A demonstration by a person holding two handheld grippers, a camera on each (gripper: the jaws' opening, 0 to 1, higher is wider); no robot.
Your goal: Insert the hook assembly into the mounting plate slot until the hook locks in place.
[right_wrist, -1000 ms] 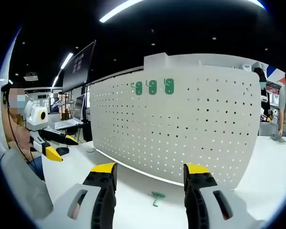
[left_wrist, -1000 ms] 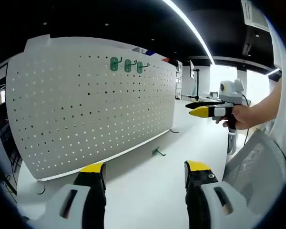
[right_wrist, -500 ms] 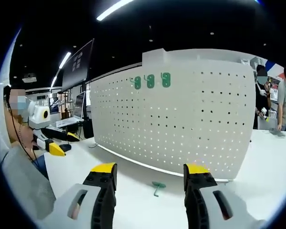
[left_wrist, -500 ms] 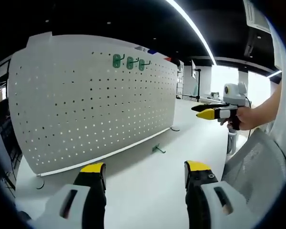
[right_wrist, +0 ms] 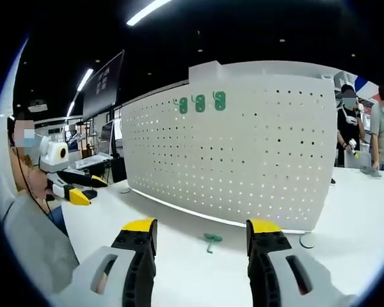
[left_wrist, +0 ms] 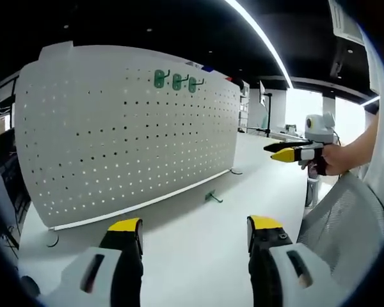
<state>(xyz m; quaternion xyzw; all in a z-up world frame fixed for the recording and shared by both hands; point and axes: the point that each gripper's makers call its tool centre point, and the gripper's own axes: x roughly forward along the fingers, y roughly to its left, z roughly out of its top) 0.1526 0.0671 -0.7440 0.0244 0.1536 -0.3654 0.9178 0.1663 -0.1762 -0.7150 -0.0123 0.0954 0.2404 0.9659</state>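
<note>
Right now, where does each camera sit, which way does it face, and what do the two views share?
Left gripper view: rides the left gripper, facing the pegboard obliquely from its left; own open jaws below, right gripper in a hand at right.
Right gripper view: rides the right gripper, facing the pegboard from its right; own open jaws below, left gripper at left.
Shared: pegboard, three mounted hooks, loose hook on the table.

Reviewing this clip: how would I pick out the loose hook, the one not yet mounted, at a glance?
Find the big white pegboard standing upright on the white table. In front of its bottom edge lies the loose green hook. Unlike the three green hooks mounted in a row near the board's top, it lies flat on the tabletop.
</note>
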